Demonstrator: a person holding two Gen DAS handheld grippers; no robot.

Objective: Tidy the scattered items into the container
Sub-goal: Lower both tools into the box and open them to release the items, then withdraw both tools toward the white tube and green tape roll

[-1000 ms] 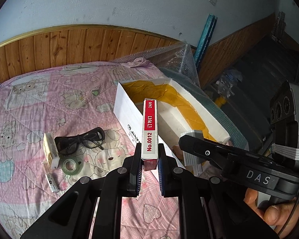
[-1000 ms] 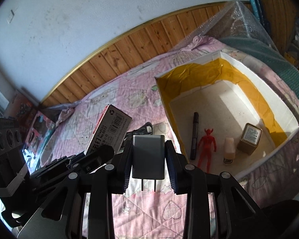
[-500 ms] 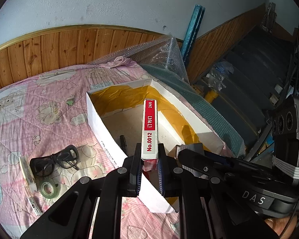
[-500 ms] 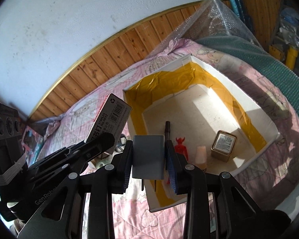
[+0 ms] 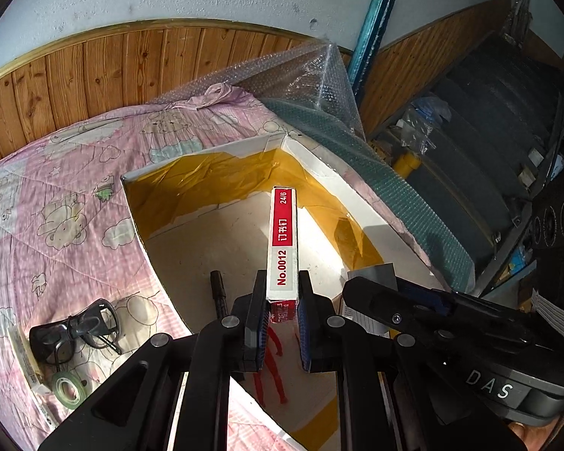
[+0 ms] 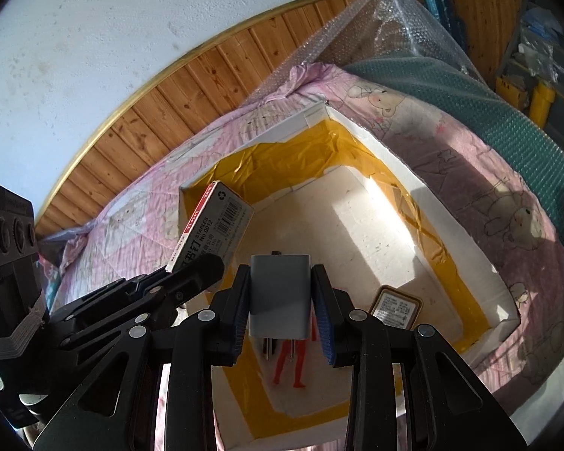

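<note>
The left gripper (image 5: pixel 280 300) clamps a slim red-and-white cardboard staple box (image 5: pixel 283 248) above the white foam container lined with glossy yellow tape (image 5: pixel 357 191). Beside it, the right gripper (image 6: pixel 281 297) pinches a smooth grey plug adapter (image 6: pixel 280 293), prongs down, over the same container.

A home bedroom: pink cartoon quilt (image 5: pixel 75 203) on a bed, wood-panelled wall (image 5: pixel 94 71) behind

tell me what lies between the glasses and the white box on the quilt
Nothing: in the left wrist view only bare pink quilt separates the black glasses from the white box wall.
</note>
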